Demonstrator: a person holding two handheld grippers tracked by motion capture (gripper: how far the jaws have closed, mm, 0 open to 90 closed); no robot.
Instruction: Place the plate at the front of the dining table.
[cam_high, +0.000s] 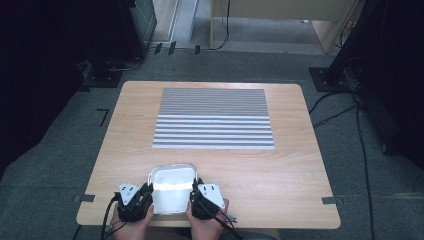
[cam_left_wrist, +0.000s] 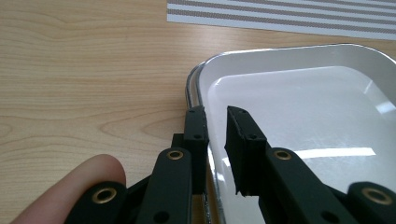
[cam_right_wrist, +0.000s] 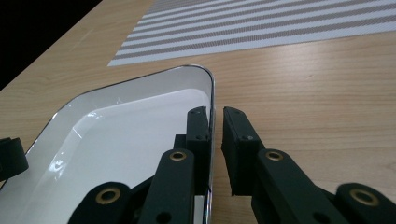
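On the wooden table, both tongs straddle the white tray's side rims, slightly apart, unclamped

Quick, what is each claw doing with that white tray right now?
Left gripper: open, fingers straddling the white tray rim, with a gap.
Right gripper: open, straddling the opposite rim.

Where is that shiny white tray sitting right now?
In the high view the tray sits on the wooden table at its near edge, left of centre, between the left tool and right tool, just short of the striped mat.

Tool astride tray rim
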